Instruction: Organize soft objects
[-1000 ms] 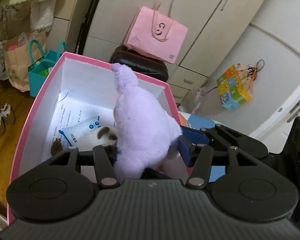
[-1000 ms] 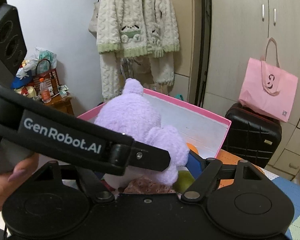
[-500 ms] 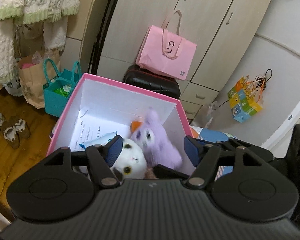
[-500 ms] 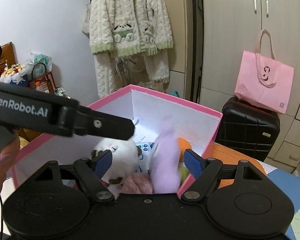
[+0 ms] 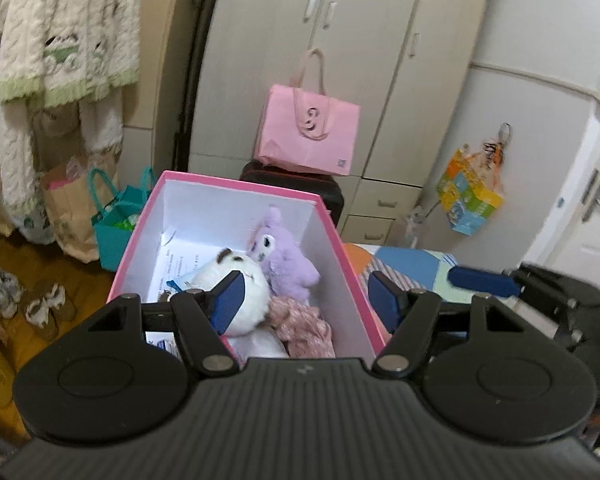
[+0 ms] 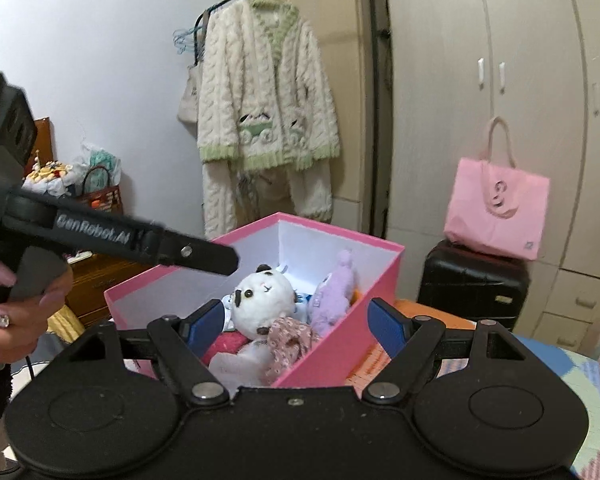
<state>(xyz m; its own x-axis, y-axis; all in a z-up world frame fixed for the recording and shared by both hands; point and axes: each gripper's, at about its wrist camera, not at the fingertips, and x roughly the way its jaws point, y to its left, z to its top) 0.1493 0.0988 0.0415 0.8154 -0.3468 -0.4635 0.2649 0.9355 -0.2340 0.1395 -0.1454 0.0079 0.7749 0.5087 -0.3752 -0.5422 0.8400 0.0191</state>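
A pink box with white inside (image 5: 342,248) (image 6: 328,354) stands on the table edge. In it lie a purple plush (image 5: 284,256) (image 6: 332,296), a white panda plush (image 5: 244,296) (image 6: 262,292) and a pink floral soft piece (image 5: 304,324) (image 6: 290,336). My left gripper (image 5: 308,300) is open and empty above the box's near end. My right gripper (image 6: 296,320) is open and empty, above and in front of the box. The left gripper's body (image 6: 112,236) crosses the right wrist view at left.
A pink tote bag (image 5: 308,128) (image 6: 498,208) sits on a black suitcase (image 6: 472,284) by the wardrobe. A knit cardigan (image 6: 264,92) hangs at the left. Paper and teal bags (image 5: 112,216) stand on the floor. A patchwork mat (image 5: 412,264) covers the table to the right.
The left gripper let go of the purple plush, which now lies in the box. Both grippers have pulled back and up from the box.
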